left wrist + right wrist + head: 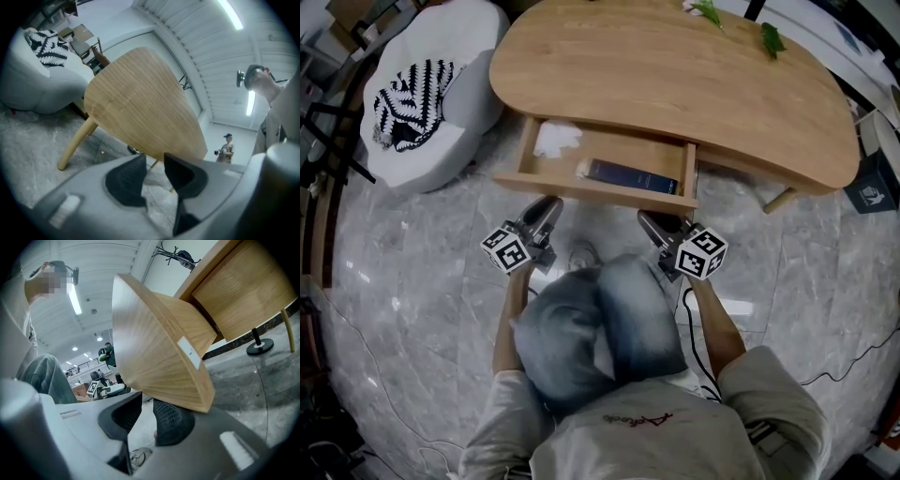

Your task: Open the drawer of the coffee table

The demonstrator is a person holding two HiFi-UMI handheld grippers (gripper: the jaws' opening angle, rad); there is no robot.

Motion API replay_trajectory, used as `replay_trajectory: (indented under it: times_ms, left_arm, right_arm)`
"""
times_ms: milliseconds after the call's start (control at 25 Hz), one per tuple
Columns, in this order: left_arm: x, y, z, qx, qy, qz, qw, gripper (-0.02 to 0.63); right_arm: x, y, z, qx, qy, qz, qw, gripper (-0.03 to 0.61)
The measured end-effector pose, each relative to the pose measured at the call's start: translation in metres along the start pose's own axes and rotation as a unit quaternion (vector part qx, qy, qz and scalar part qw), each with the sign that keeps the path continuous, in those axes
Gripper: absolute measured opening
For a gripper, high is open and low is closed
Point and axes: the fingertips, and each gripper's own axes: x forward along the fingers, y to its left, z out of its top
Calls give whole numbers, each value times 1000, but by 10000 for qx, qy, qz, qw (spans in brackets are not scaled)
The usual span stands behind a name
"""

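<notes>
You were working over a grey marble floor [412,281] in a big hall. The one wooden coffee table [675,75] had its single drawer [609,194] standing open toward you, with two things inside: a blue book [633,176] and a white cloth [555,139]. One pale armchair [441,141] with a zebra cushion [411,98] sat left of the table. Your left gripper [547,210] and right gripper [652,223] hung just below the drawer front, both with jaws spread and nothing between them.
</notes>
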Motion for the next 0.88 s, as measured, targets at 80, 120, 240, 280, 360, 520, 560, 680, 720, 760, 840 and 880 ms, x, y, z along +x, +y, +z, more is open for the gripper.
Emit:
replay_trajectory:
  times_ms: [80, 120, 240, 280, 360, 520, 560, 680, 720, 760, 840, 880]
  left_arm:
    - [0, -1, -1, 48, 10, 46, 10000, 112]
    - [0, -1, -2, 100, 41, 103, 9999, 105]
    - [2, 0, -3, 453, 262, 330, 9981, 100]
    - [2, 0, -5, 635, 386, 419, 9964, 100]
    - [3, 2, -9, 1068, 691, 625, 9899, 98]
    - [2, 7, -16, 1968, 1280, 1070, 9661, 79]
    - [0, 8, -18, 2102, 1354, 1134, 9616, 58]
    - [-4, 9, -20, 2299, 1465, 1229, 9542, 41]
    - [-5, 8, -21, 2348, 1491, 1252, 9523, 34]
    - [-6, 8, -21, 2400, 1512, 1273, 9504, 34]
    - [-9, 7, -22, 2510, 1543, 1330, 9463, 26]
    - [-10, 7, -22, 2559, 1565, 1359, 9442, 17]
  right_arm:
    - [-1, 0, -2, -212, 120, -12, 9997, 78]
    - [-1, 0, -3, -339, 196, -33, 9992, 78]
    - [-1, -2, -9, -662, 402, -161, 9969, 78]
    - [-1, -3, -10, -760, 464, -215, 9958, 78]
    - [-2, -6, -14, -953, 582, -322, 9932, 78]
    - [-7, -11, -22, -1250, 836, -515, 9873, 78]
    - [-9, -12, -25, -1295, 895, -559, 9859, 78]
    - [-16, -15, -29, -1416, 950, -718, 9827, 66]
    - [-18, -17, -28, -1454, 950, -764, 9818, 63]
    - [-21, -18, -27, -1495, 959, -800, 9809, 63]
    - [-25, -19, -26, -1600, 999, -866, 9782, 58]
    - [-27, -19, -26, -1661, 1021, -902, 9767, 54]
